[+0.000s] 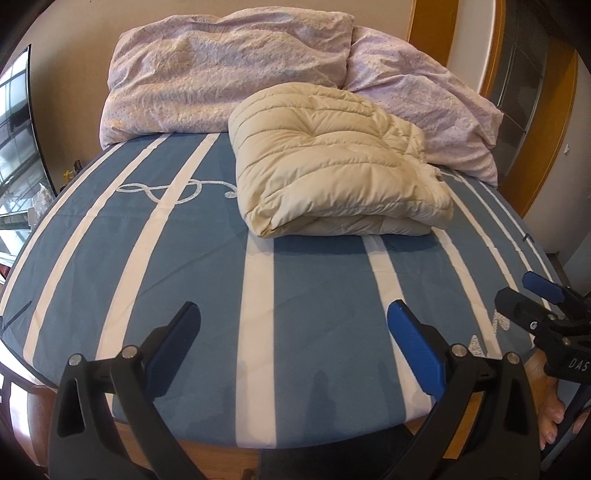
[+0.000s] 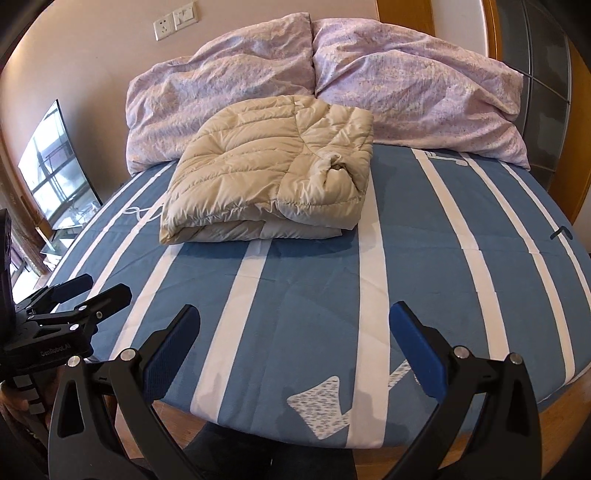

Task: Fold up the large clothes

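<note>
Jacket: a cream quilted puffer jacket (image 1: 332,162) lies folded into a thick bundle on the bed, toward the head end and about midway between the two side edges; its fold faces the foot edge.
Jacket surface: the padded top layer is creased, and in the right wrist view a puckered cuff or collar shows on the side nearer the bed's right edge.
Bed: a blue sheet with white lengthwise stripes (image 1: 314,295) covers the mattress; the wide stretch between the jacket and the foot edge is bare sheet.
Pillows: two lilac patterned pillows (image 2: 314,74) lean against the wall at the head edge, just behind the jacket.
Left gripper: the left gripper (image 1: 293,339) hovers over the foot edge, released, its fingers spread wide and grasping nothing, well apart from the jacket.
Right gripper: the right gripper (image 2: 295,341) hovers over the foot edge beside the left one, likewise released, its blue-padded fingers spread and empty.
Surroundings: a wall socket (image 2: 175,20) sits above the pillows; a window (image 2: 55,166) lies beyond the bed's left edge.
</note>
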Demonstrator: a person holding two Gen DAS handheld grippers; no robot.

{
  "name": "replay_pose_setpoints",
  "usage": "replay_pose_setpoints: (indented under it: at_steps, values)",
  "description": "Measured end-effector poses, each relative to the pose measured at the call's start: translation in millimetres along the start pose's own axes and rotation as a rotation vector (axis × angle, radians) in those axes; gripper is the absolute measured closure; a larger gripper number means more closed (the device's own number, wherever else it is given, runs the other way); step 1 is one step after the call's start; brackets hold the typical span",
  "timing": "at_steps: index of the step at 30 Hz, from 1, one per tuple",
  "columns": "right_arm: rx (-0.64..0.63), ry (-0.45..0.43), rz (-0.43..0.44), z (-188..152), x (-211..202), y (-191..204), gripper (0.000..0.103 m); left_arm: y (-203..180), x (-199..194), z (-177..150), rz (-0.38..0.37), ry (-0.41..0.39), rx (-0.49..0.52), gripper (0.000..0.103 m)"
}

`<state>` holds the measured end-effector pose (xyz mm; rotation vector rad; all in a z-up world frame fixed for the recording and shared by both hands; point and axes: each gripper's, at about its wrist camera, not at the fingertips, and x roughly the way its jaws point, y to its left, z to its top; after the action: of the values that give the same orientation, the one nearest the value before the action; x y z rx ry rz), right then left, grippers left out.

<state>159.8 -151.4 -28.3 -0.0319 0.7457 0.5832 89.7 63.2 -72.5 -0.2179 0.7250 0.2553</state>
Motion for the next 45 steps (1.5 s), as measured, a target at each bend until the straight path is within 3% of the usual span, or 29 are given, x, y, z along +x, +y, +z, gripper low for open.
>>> replay_pose_setpoints:
  at_steps: [17,45]
  values:
    - [0.013,-0.037,0.042,2.9,-19.7,5.9,0.001,-4.3,-23.0,4.6,-0.067,-0.017,-0.008,0.002]
    - [0.053,-0.019,0.056,2.6,-11.9,-1.3,0.001,-4.1,-10.1,4.3,-0.131,0.018,-0.056,0.002]
